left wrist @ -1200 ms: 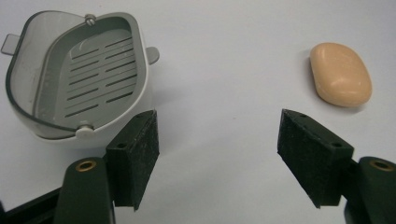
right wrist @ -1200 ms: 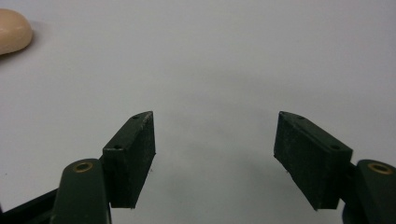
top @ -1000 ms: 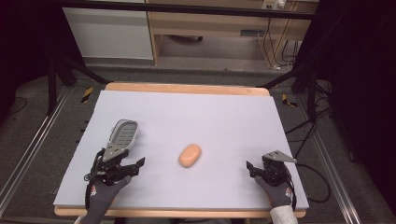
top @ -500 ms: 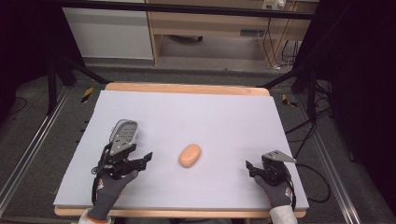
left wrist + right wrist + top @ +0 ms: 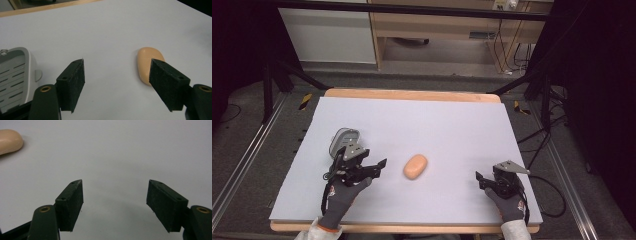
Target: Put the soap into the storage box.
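White table [image 5: 452, 120] under me, dark room around it. My left tool [image 5: 371, 167] sat wide apart and empty near the front-left corner, grey slotted dish [image 5: 343, 139] just behind it, peach soap [image 5: 415, 166] beside it toward mid-table. Right tool [image 5: 482, 180], front-right, gaped empty too.

We see a table [image 5: 462, 96] with a wooden edge, its top covered by a pale grey sheet [image 5: 437, 125]. On the sheet lie a peach-coloured bar of soap [image 5: 415, 166], near the middle toward our side, and a grey slotted soap dish [image 5: 343, 138], well apart to its left.
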`<state>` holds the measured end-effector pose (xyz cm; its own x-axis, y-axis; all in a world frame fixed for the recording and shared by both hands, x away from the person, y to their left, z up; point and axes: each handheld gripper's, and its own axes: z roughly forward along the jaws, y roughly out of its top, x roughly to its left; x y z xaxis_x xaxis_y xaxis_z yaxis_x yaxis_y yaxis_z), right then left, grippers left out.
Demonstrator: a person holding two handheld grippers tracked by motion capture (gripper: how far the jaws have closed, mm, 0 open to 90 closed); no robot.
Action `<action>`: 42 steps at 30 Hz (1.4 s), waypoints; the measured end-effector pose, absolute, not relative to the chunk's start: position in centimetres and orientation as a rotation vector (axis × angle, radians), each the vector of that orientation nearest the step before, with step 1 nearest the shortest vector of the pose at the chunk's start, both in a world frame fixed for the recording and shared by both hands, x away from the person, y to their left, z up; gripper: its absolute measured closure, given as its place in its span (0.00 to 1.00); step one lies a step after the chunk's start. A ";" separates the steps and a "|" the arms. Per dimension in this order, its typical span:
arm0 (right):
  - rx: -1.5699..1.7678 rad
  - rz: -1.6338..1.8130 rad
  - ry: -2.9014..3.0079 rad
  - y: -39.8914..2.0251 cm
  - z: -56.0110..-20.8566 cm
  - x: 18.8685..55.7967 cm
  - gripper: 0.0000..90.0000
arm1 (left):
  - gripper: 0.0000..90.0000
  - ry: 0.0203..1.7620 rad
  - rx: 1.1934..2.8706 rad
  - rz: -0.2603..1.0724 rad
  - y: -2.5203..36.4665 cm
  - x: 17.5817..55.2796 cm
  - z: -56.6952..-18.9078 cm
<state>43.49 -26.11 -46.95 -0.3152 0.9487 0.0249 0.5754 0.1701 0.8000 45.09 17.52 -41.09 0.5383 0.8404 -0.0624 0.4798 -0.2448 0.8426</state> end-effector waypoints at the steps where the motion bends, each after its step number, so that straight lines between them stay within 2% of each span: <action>1: 1.434 1.003 1.962 -26.1 -46.9 43.5 0.33 | 0.31 1.077 1.898 0.516 17.3 45.2 -41.1; 42: 1.433 1.008 1.945 -25.9 -46.8 44.1 0.32 | 0.29 1.016 2.012 0.473 11.0 47.4 -41.6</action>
